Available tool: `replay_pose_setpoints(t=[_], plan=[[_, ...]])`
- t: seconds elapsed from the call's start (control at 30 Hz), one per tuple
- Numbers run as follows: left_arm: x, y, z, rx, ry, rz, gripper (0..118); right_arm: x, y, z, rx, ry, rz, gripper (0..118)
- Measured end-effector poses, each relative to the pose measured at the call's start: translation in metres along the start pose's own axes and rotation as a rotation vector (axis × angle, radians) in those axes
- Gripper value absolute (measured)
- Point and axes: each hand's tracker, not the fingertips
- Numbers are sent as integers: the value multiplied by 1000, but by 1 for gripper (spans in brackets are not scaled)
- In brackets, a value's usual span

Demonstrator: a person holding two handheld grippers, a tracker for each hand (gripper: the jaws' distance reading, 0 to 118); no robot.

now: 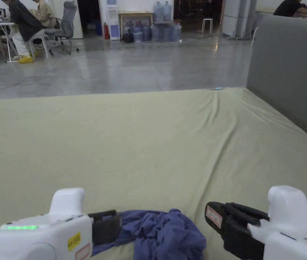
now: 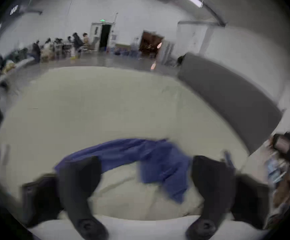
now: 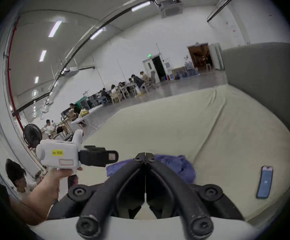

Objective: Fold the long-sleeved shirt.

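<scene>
You held the left hand-held gripper (image 1: pixel 107 227) low at the near edge of the bed (image 1: pixel 142 142), its jaws spread wide apart and empty in the left gripper view (a blurred one), with the long-sleeved shirt (image 1: pixel 162 233) lying just past them. The blue shirt sat crumpled in a heap on the pale green sheet at the near edge of the bed, between your two tools, one strip of its cloth trailing toward the left one. The right hand-held gripper (image 1: pixel 217 216) hovered just beside the heap on its other side, its jaws pressed together with nothing between them, as the right gripper view showed plainly. Farther right on the sheet lay a blue phone (image 3: pixel 264 182), well apart from the shirt. A grey padded panel (image 1: pixel 288 74) stood along the bed's right side. Across the grey floor, people (image 1: pixel 24 23) sat at tables on the left, and water bottles (image 1: pixel 156 28) stood by the far wall.
</scene>
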Motion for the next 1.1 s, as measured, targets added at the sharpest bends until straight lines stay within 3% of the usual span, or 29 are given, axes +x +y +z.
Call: replay_pose_setpoints(t=[0.03, 0.1, 0.13, 0.2, 0.23, 0.27, 0.3, 0.33, 0.37, 0.4, 0.43, 0.6, 0.67, 0.7, 0.73, 0.77, 0.8, 0.83, 0.87, 0.9, 0.93, 1.0, 1.1], plan=[[-6, -17, -8, -40, 64, -10, 0, 0, -9, -8, -36, 9, -15, 0], [-21, -49, -30, -177, 62, 41, 0, 1, -24, -21, -101, 21, -50, 0], [-27, -59, -40, -246, -24, 105, 0, 0, -32, -28, -132, 20, -64, 0], [-30, -66, -56, -267, -93, 188, 0, 1, -40, -37, -168, 9, -74, 0], [-25, -58, -64, -235, -74, 157, 0, 2, -43, -41, -179, 5, -77, 0], [-22, -50, -71, -195, -94, 141, 11, 3, -44, -43, -185, -2, -83, 0], [-19, -38, -82, -157, -108, 124, 68, 4, -46, -46, -194, -7, -90, 0], [-14, -22, -97, -147, -101, 102, 68, 6, -46, -48, -201, -9, -95, 0], [-11, -10, -113, -150, -105, 78, 88, 8, -47, -50, -205, -12, -99, 0], [-9, 3, -128, -202, -93, 16, 115, 10, -48, -51, -209, -19, -100, 0], [-4, 19, -144, -138, -84, 23, 115, 12, -48, -52, -212, -30, -101, 0], [0, 42, -237, -248, 33, -39, 113, 31, -53, -55, -245, -114, -105, 0], [0, 38, -270, -318, 74, -68, 104, 43, -55, -60, -278, -160, -114, 0], [1, 33, -284, -375, 103, -95, 75, 50, -56, -64, -298, -173, -125, 0], [-4, 22, -295, -431, 122, -131, 25, 57, -56, -69, -321, -179, -136, 0], [-4, 17, -294, -412, 92, -134, 0, 63, -55, -74, -337, -178, -144, 0], [-1, 22, -282, -336, 89, -141, 0, 68, -55, -80, -349, -176, -150, 2], [0, 25, -273, -337, 72, -153, 0, 75, -53, -88, -357, -185, -148, 21], [4, 24, -235, -293, 61, -156, 0, 81, -51, -97, -363, -194, -148, 53], [2, 25, -221, -289, 6, -119, 0, 90, -50, -111, -378, -197, -161, 101], [0, 26, -206, -272, -7, -78, 0, 102, -50, -125, -411, -222, -172, 118], [-26, 38, -216, -304, -49, -3, 0, 122, -44, -150, -375, -200, -214, 118], [-41, 53, -197, -266, -60, 8, 0, 145, -38, -202, -472, -215, -343, 118]])
